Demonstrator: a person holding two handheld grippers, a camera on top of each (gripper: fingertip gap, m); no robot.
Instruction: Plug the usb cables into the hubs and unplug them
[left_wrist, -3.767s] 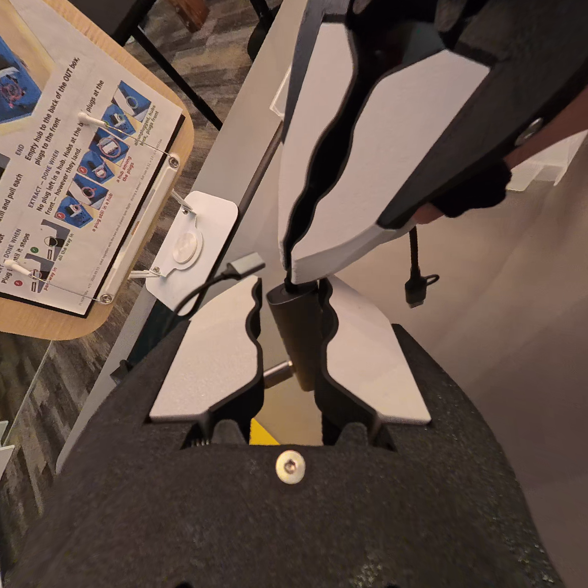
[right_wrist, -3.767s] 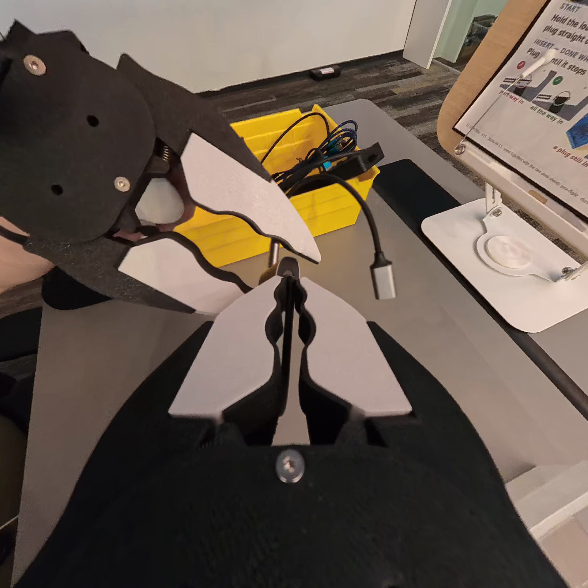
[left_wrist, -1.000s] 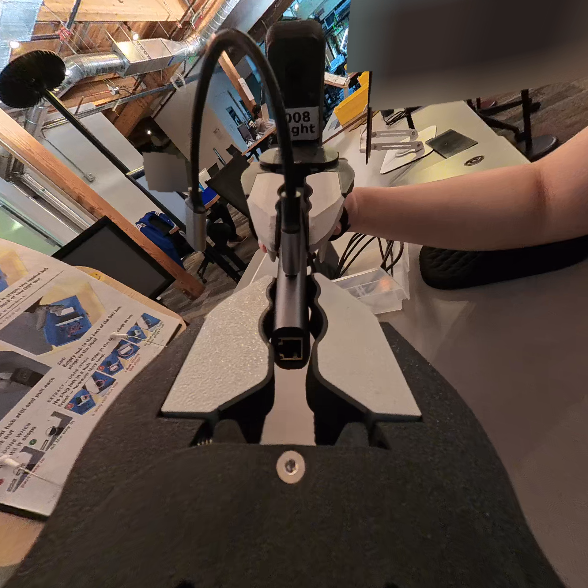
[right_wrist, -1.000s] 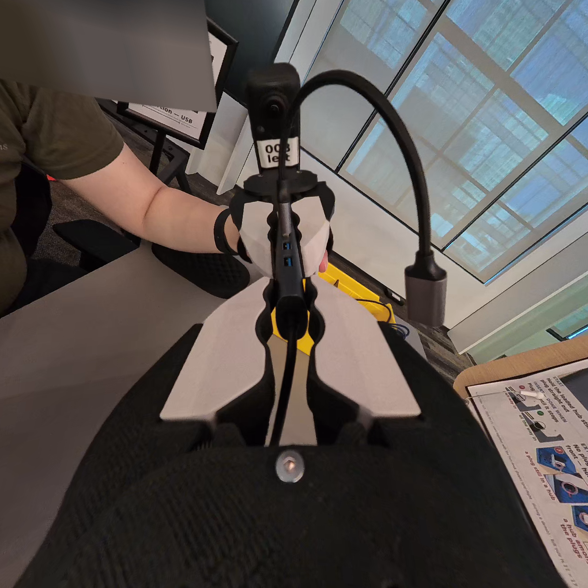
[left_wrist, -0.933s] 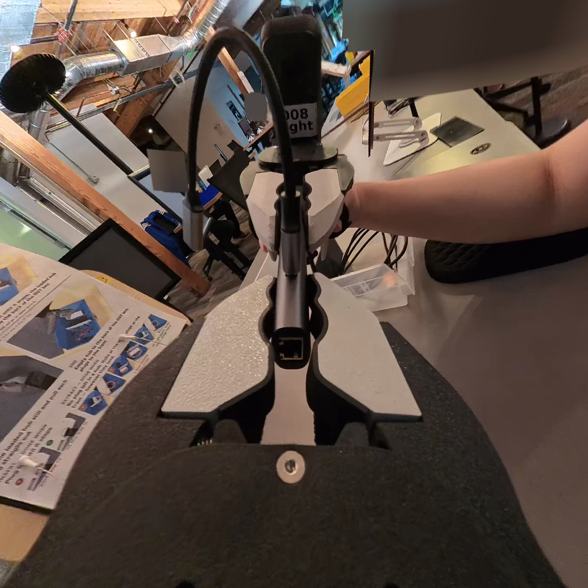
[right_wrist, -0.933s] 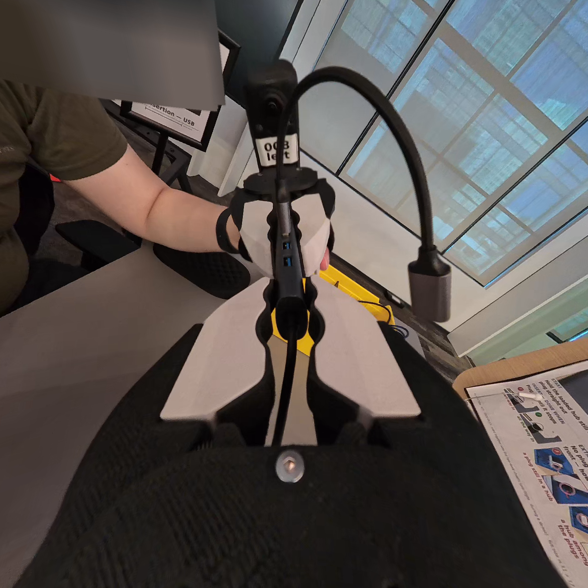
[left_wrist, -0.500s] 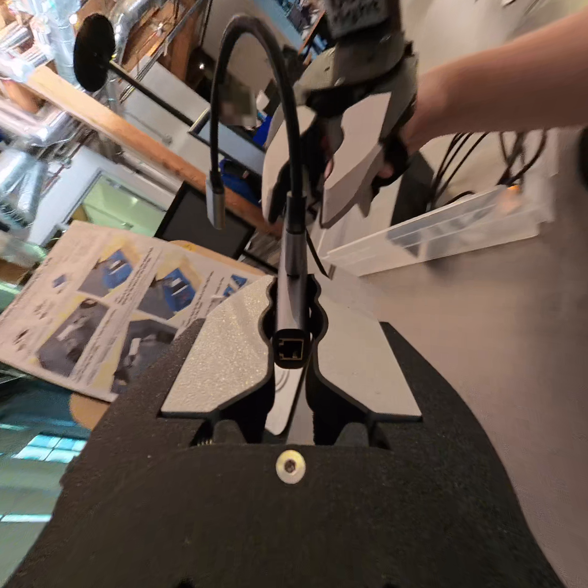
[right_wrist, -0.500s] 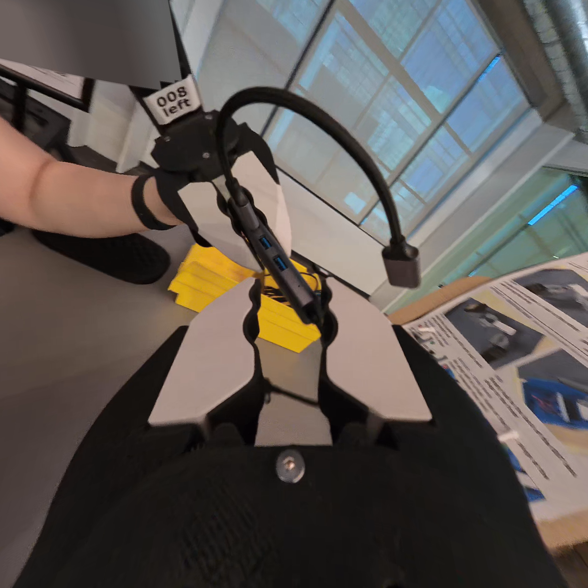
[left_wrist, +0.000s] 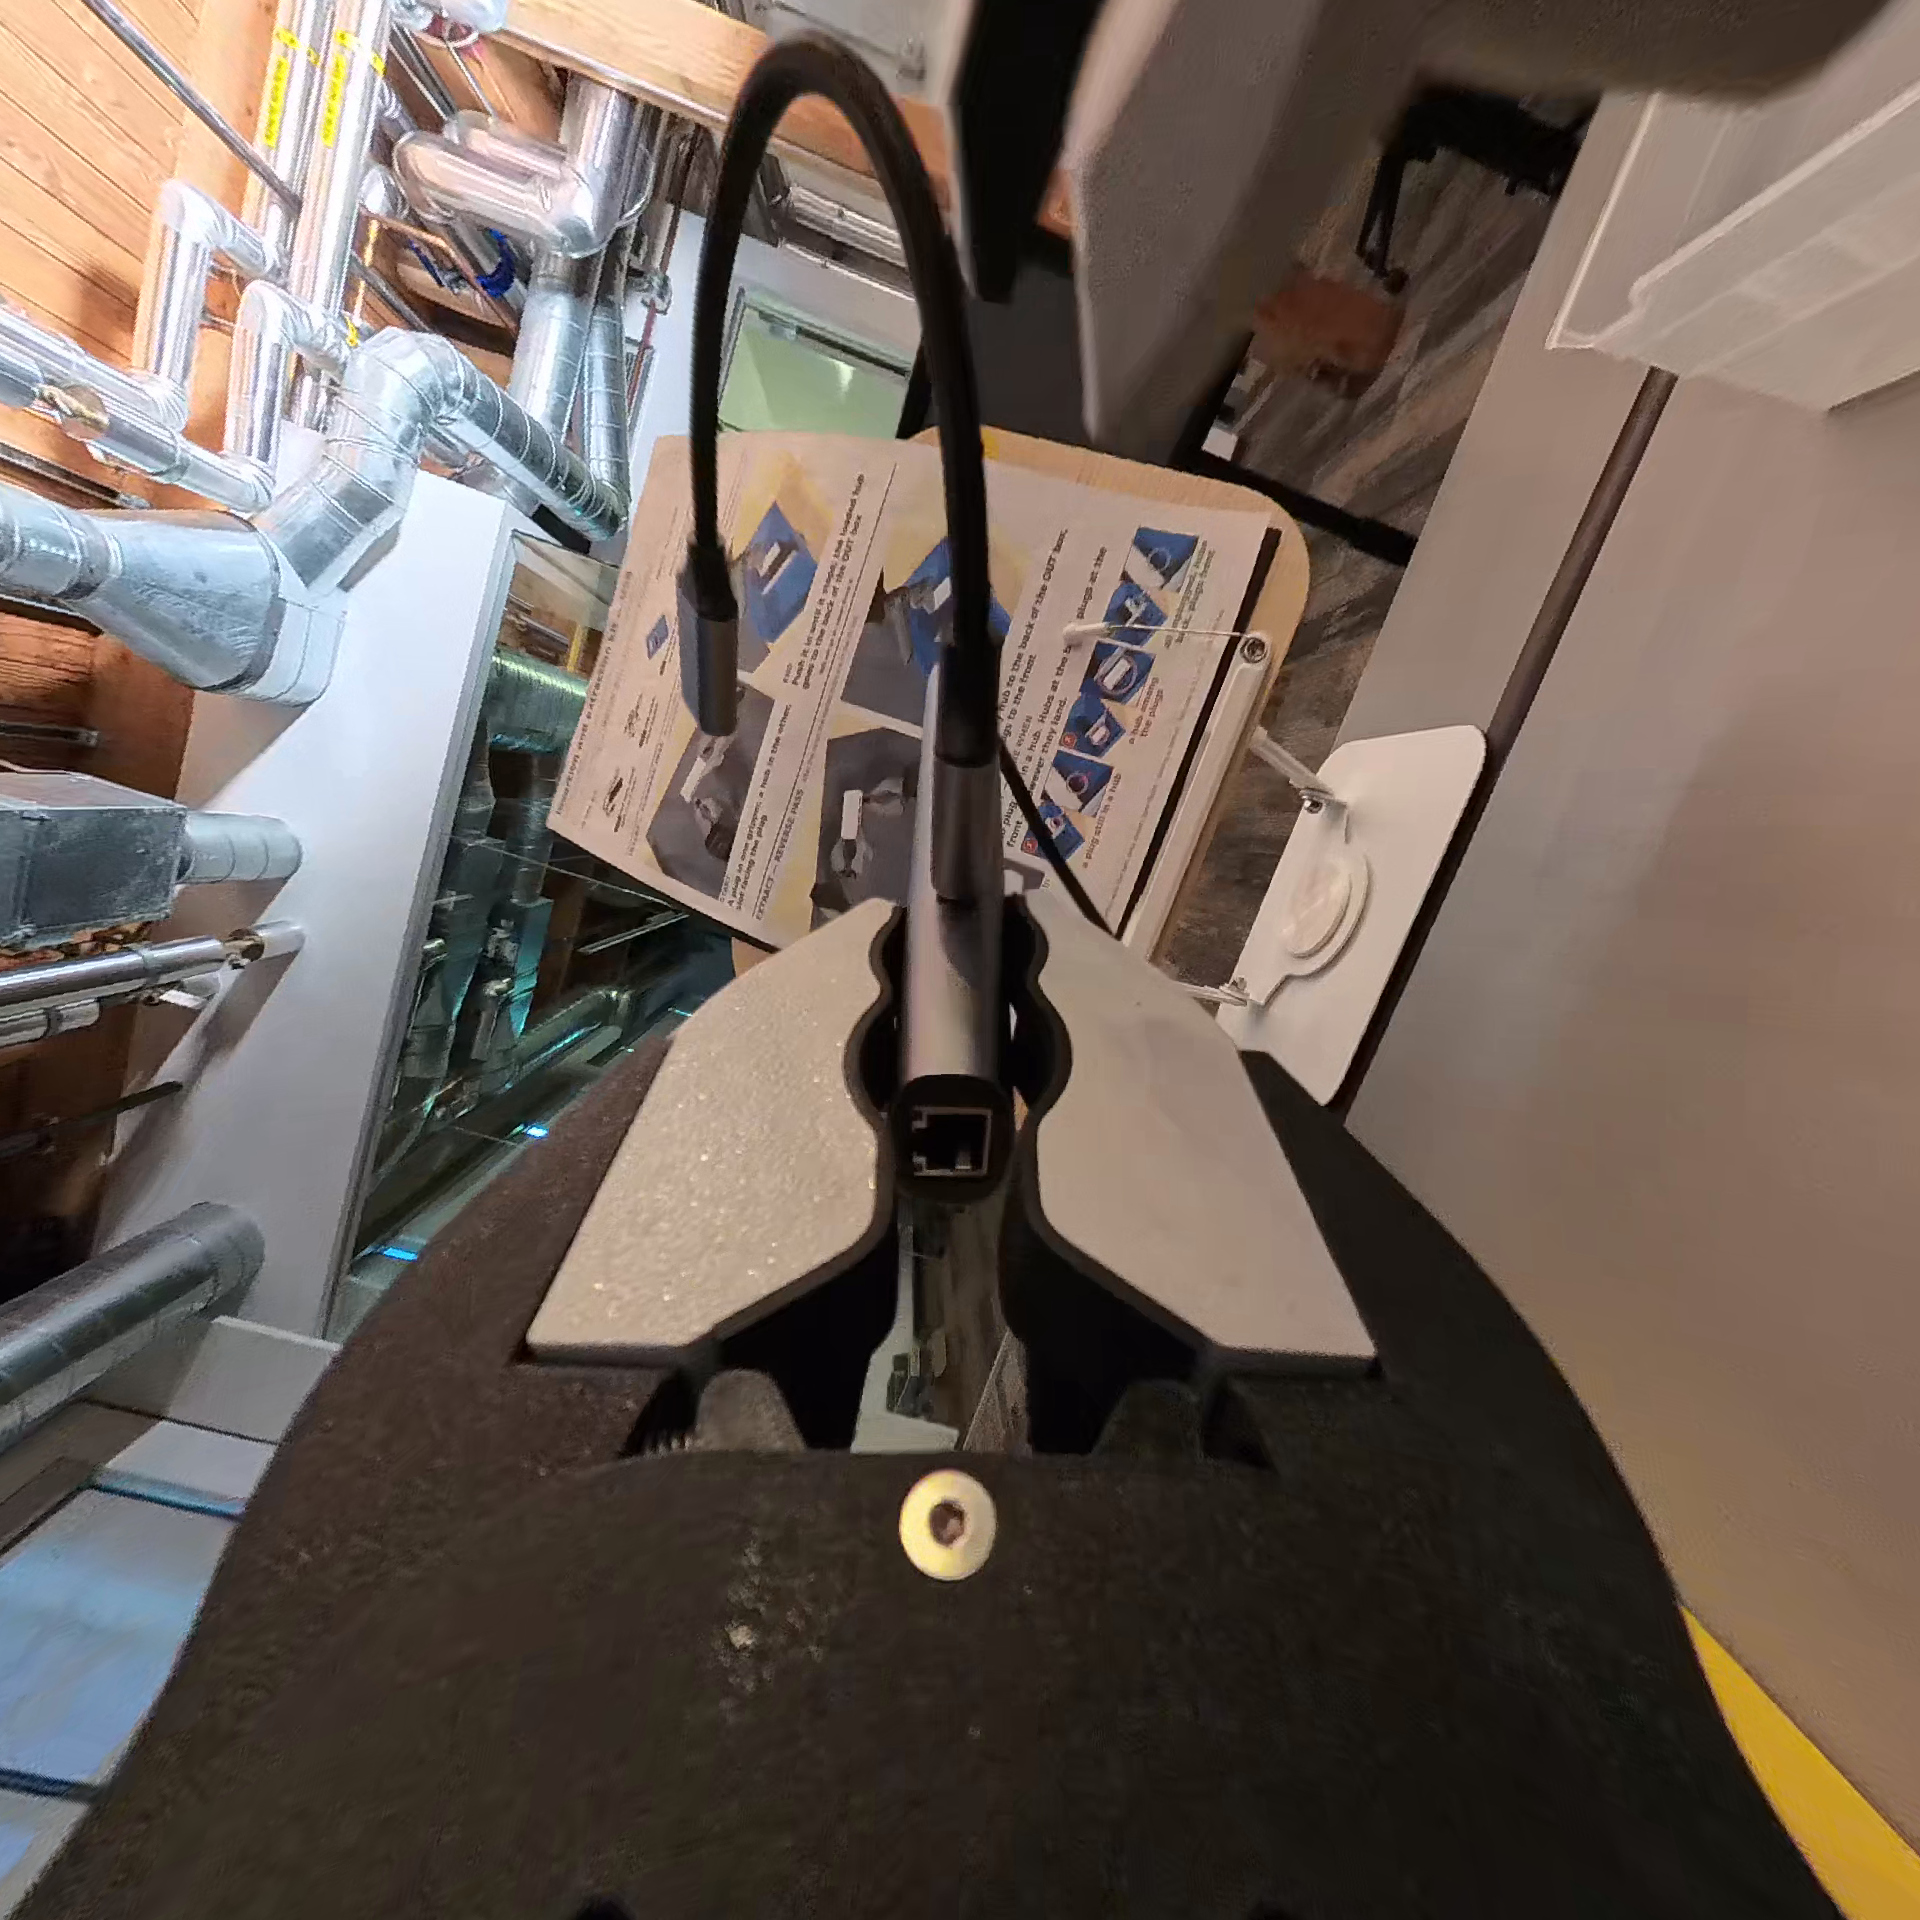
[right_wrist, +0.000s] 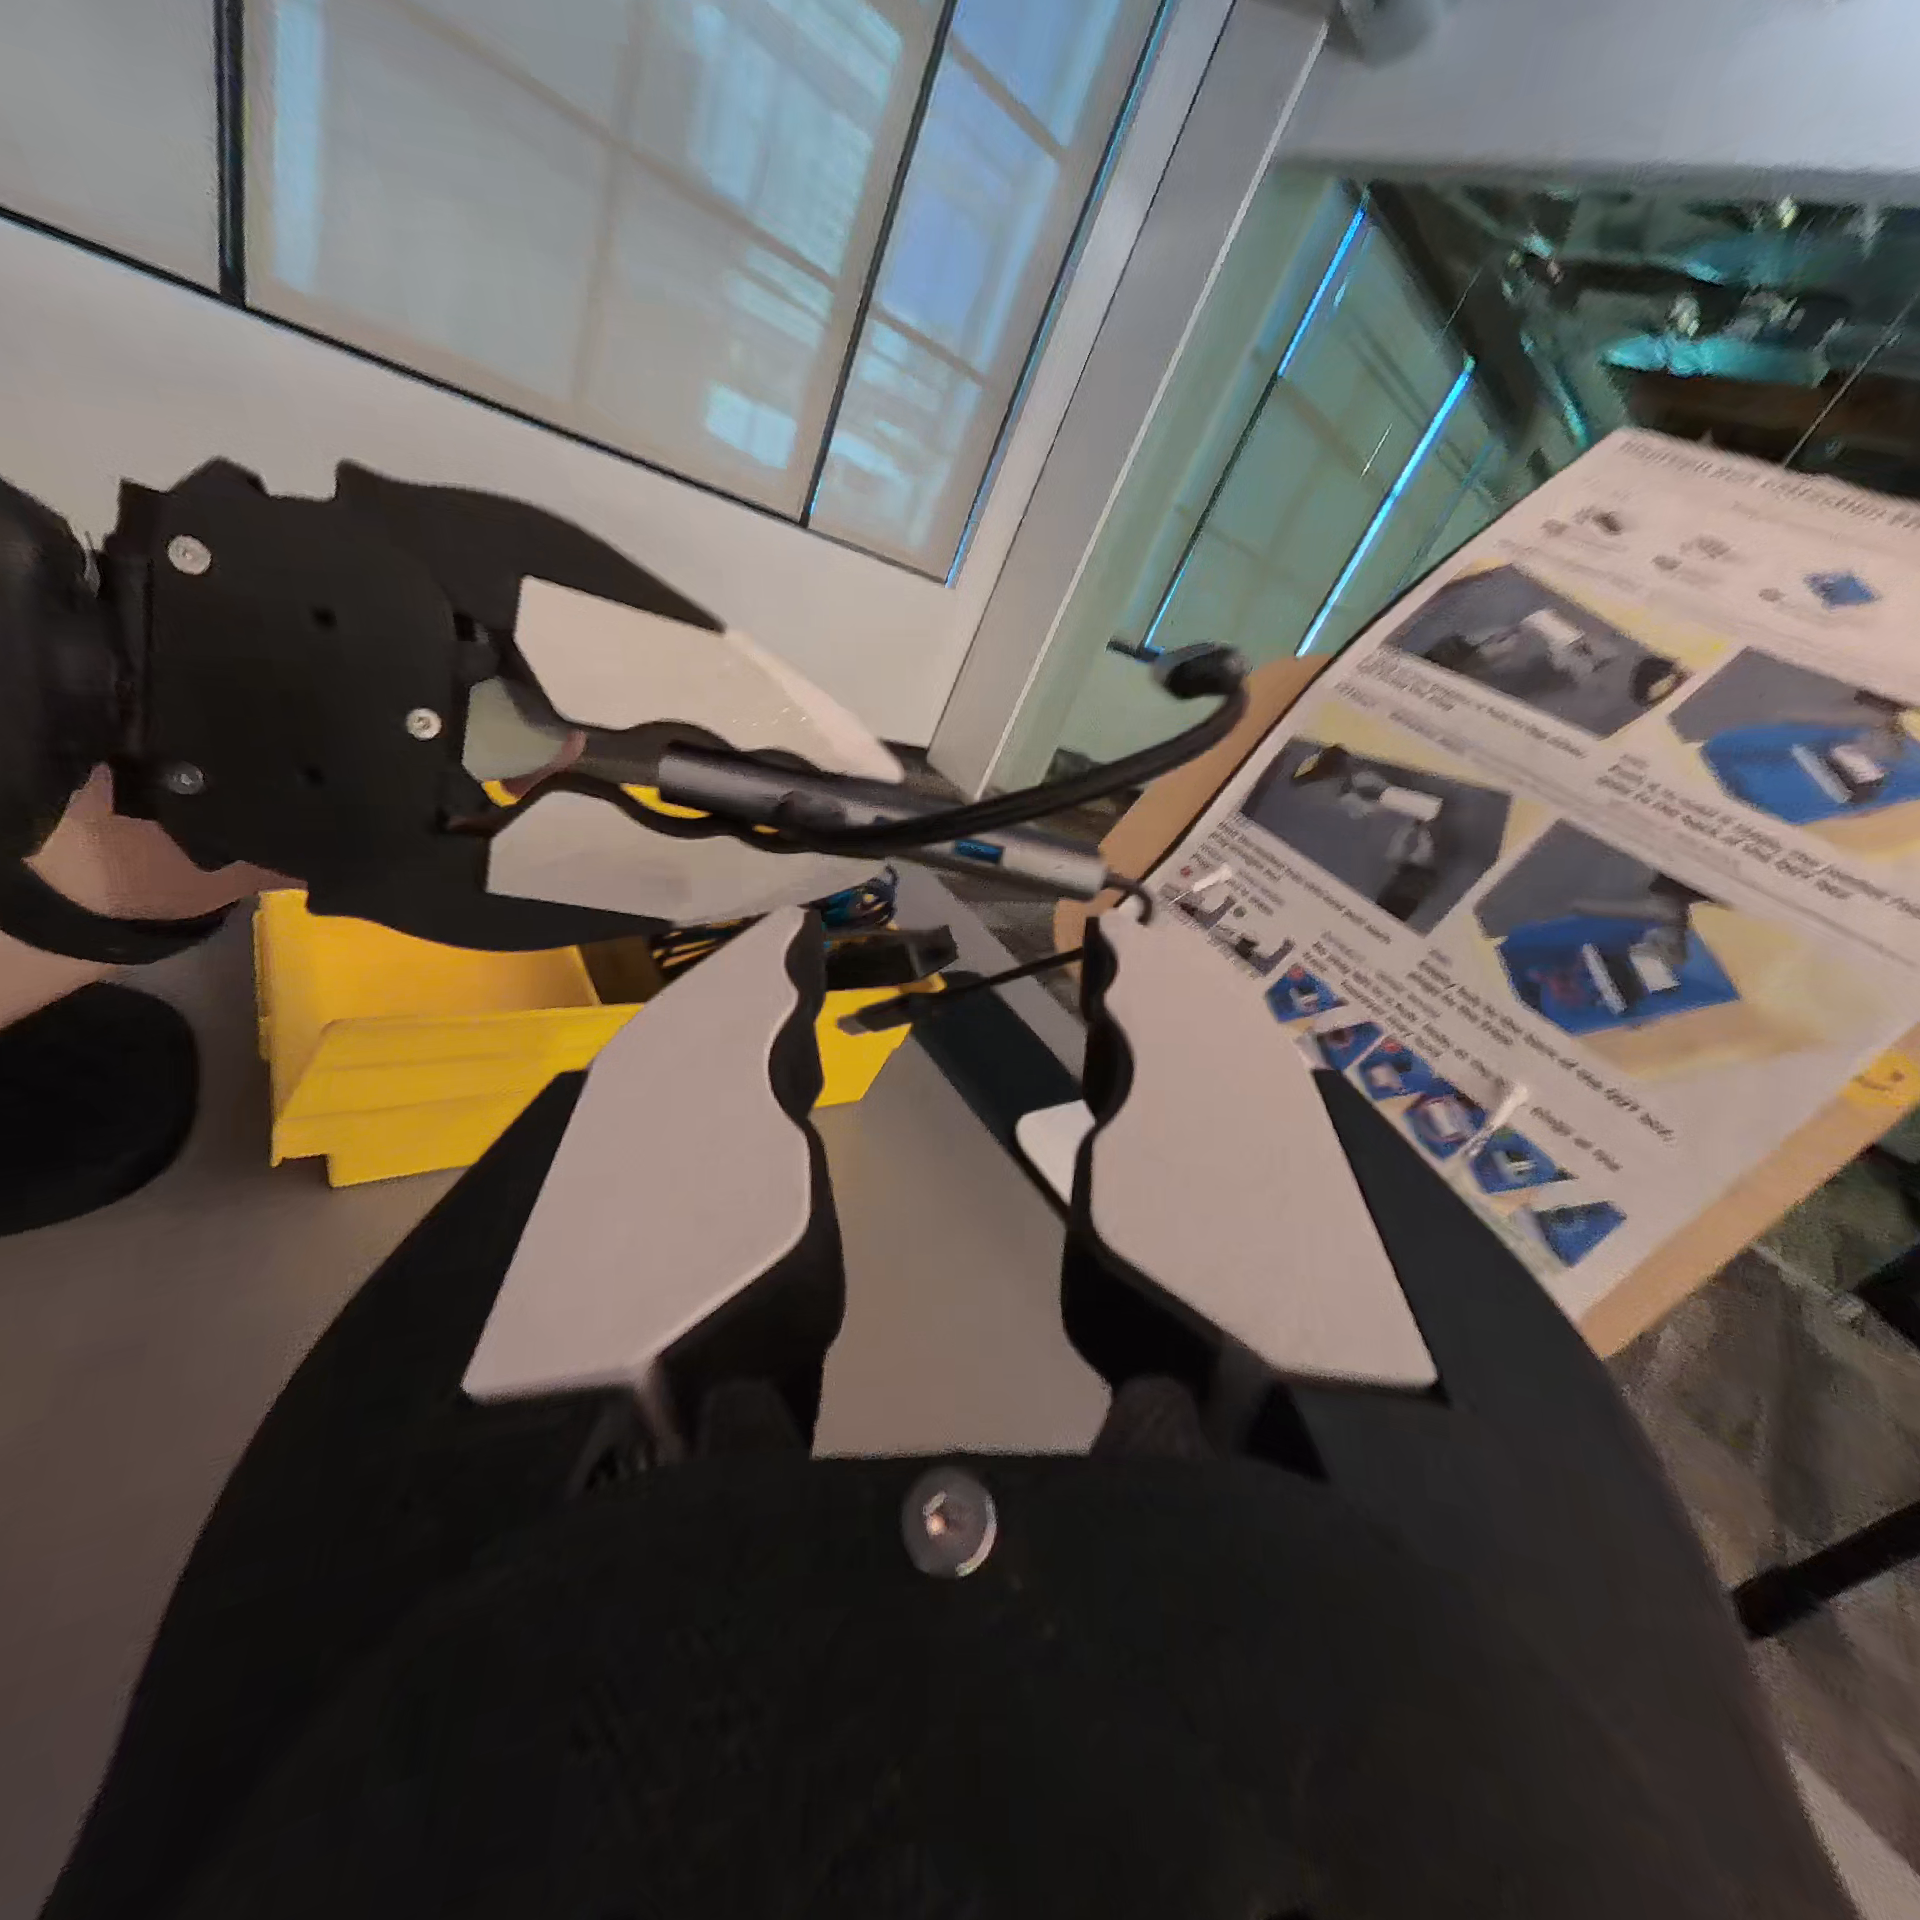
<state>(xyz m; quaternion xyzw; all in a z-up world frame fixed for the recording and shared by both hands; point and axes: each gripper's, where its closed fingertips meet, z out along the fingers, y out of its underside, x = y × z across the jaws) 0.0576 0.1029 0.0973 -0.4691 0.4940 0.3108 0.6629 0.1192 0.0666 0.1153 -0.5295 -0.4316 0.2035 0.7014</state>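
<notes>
My left gripper (left_wrist: 951, 920) is shut on a slim grey hub (left_wrist: 948, 1039), whose end port faces the camera. The hub's own black cable (left_wrist: 831, 125) arcs up and over to a grey plug (left_wrist: 709, 665) that hangs free. In the right wrist view the left gripper (right_wrist: 831, 821) holds the hub (right_wrist: 997, 852) out level to the right. My right gripper (right_wrist: 945, 925) is open and empty, just below the hub's free end. A thin black cable (right_wrist: 987, 977) runs under the hub towards the yellow bin (right_wrist: 416, 1039).
The yellow bin holds several cables and sits on the grey table (right_wrist: 208, 1351). An instruction board (right_wrist: 1558, 883) on a white stand base (left_wrist: 1351, 883) stands at the table's edge. A clear bin (left_wrist: 1766, 239) is at the top right of the left wrist view. The gap from one gripper's tips to the other's is roughly 8 centimetres.
My right gripper has opened wider and come off the hub's end. My left gripper has swung the hub round towards the instruction board. The two grippers now stand side-on, no longer facing each other.
</notes>
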